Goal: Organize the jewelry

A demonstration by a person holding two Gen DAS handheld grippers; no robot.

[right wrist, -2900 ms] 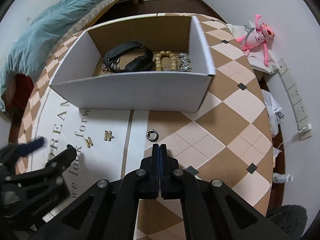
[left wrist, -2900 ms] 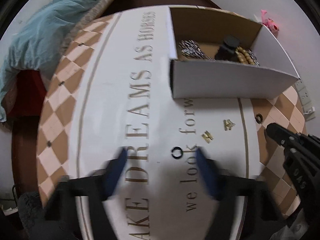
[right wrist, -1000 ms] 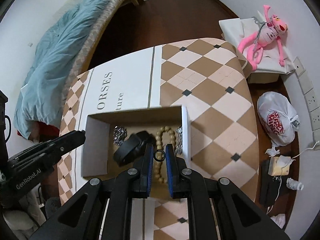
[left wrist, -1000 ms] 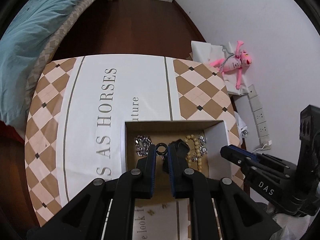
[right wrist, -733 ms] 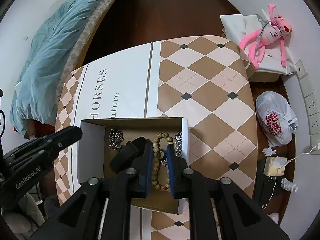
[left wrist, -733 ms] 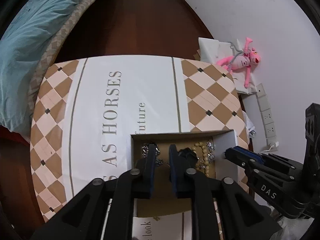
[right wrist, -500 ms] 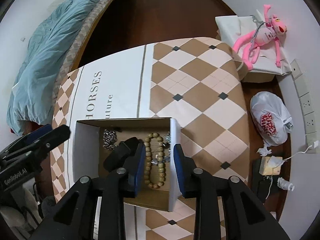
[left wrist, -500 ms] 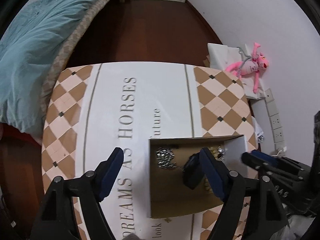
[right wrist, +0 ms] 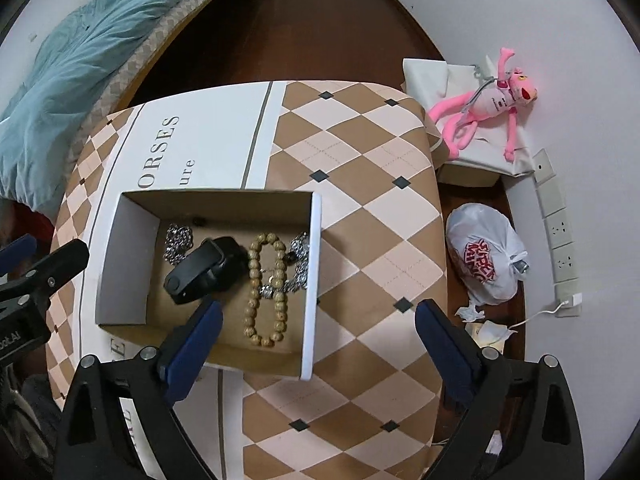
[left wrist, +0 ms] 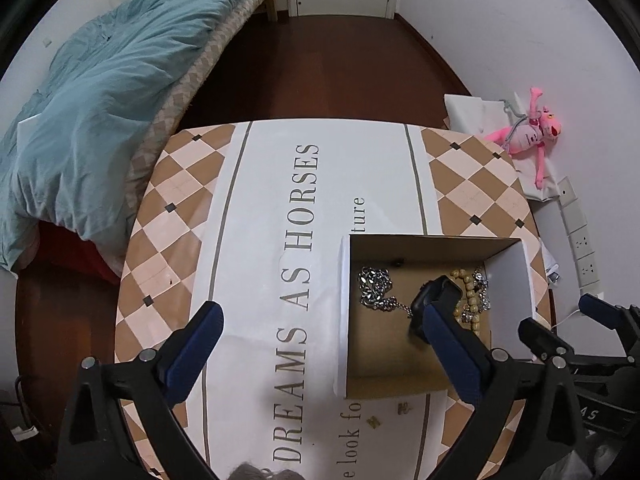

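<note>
A white cardboard box [left wrist: 526, 276] [right wrist: 124, 248] stands on the table. It holds a silver chain [left wrist: 374, 284] [right wrist: 178, 240], a black wristband [right wrist: 204, 270] [left wrist: 432, 294], a wooden bead bracelet [right wrist: 266, 292] [left wrist: 468, 296] and silver pieces [right wrist: 300, 260]. A small black ring [left wrist: 398, 262] [right wrist: 197, 222] lies by the box's far wall. Two gold earrings [left wrist: 404, 408] [left wrist: 374, 422] lie on the cloth in front of the box. My left gripper [left wrist: 320, 320] is open and empty, high above the box's left side. My right gripper [right wrist: 316, 312] is open and empty above the box's right wall.
The table carries a checked cloth with lettering [left wrist: 304, 240]. A bed with a teal blanket [left wrist: 92, 120] is at the left. A pink plush toy [right wrist: 488, 100], a white plastic bag [right wrist: 484, 260] and wall sockets [right wrist: 560, 232] are on the right by the wall.
Both grippers carried small black rings over the box, then opened wide. The rings are gone from the jaws and one lies by the box's far wall. Both grippers have risen and drawn back.
</note>
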